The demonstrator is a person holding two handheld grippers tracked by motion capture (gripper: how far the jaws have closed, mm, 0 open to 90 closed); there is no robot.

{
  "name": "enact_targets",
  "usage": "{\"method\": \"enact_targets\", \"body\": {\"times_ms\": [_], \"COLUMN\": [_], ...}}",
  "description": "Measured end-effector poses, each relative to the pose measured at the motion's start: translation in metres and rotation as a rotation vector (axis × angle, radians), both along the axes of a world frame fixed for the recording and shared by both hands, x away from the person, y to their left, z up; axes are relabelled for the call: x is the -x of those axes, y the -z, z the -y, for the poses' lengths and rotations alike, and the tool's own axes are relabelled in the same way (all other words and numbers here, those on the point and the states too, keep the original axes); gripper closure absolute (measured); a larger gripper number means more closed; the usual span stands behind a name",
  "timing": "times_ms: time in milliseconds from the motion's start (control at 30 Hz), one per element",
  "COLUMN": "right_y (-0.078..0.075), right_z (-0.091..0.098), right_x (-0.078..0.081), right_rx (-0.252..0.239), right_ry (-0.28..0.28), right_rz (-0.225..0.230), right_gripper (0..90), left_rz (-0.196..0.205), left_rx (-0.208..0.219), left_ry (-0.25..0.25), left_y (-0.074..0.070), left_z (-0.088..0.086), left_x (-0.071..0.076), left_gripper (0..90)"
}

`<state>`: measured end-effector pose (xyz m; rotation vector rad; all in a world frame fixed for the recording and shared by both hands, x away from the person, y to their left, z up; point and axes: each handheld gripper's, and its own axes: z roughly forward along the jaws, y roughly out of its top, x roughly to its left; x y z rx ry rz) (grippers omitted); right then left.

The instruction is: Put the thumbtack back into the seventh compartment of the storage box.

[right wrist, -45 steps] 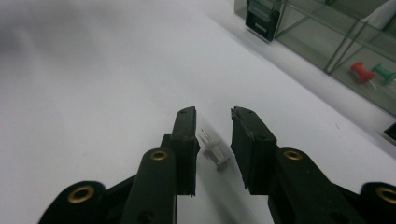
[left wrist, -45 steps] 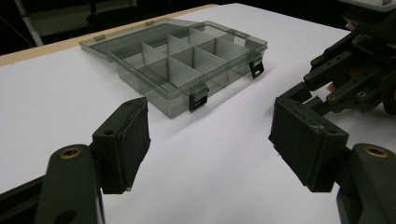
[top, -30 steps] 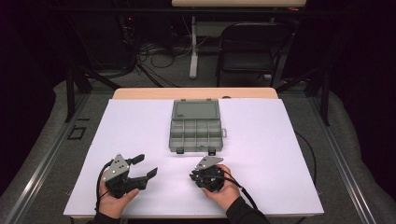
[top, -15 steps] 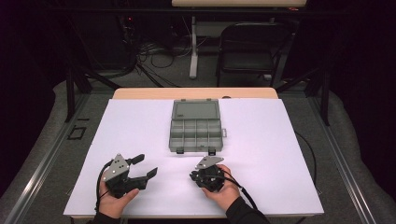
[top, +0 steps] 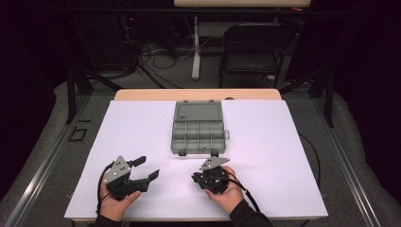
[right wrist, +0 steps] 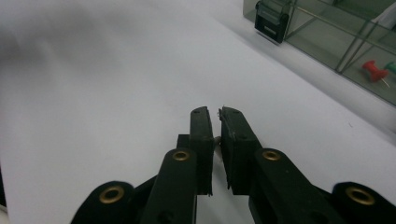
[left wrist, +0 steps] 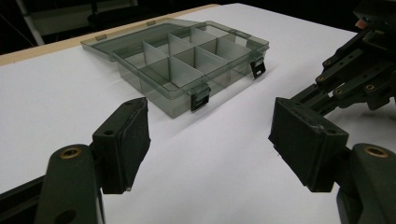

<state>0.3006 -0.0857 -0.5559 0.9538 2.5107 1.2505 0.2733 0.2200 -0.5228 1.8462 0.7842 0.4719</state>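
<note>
A clear grey compartment box [top: 198, 135] lies open in the middle of the white table, its lid [top: 197, 112] folded back. In the left gripper view the box [left wrist: 187, 60] sits ahead of my left gripper [left wrist: 210, 140], whose jaws stand wide apart with nothing between them. My left gripper [top: 146, 168] rests at the front left of the table. To its right lies my right gripper [top: 195, 178], pointing left and shut. The right gripper view shows its pads [right wrist: 201, 135] almost touching. A red pushpin [right wrist: 373, 67] and a green one [right wrist: 391, 67] lie in a box compartment.
White paper [top: 283, 142] covers the table top, with a wooden strip [top: 142, 94] along the far edge. Behind the table stand a black chair [top: 250, 47] and table legs with cables on the floor. Two black latches [left wrist: 200, 98] hang on the box's near side.
</note>
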Motion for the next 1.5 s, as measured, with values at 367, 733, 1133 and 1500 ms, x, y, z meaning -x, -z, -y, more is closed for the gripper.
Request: {"method": "enact_targets", "body": {"times_ms": [367,733,1133,1500], "right_y": [-0.010,-0.021,-0.051,-0.073], "right_z": [0.008,0.018,0.027,0.031], "right_x": [0.001,-0.003,-0.016,-0.029], "right_rx": [-0.042,-0.046,-0.049,-0.039], "right_ry": [0.019,0.046,0.068,0.081], "right_rz": [-0.001,0.015,0.039,0.030], "right_gripper": [83.5,83.6,83.5,83.5], "left_rz": [0.001,-0.001,0.004,0.005], "left_rx": [0.002,0.007,0.004,0.005], "left_ry": [0.000,-0.006,-0.009,-0.008], "left_y": [0.000,-0.001,-0.001,-0.001], "left_z": [-0.001,-0.002,-0.003,-0.003], "left_x": [0.000,0.001,0.001,0.001], "left_gripper": [28.2,28.2,28.2,28.2]}}
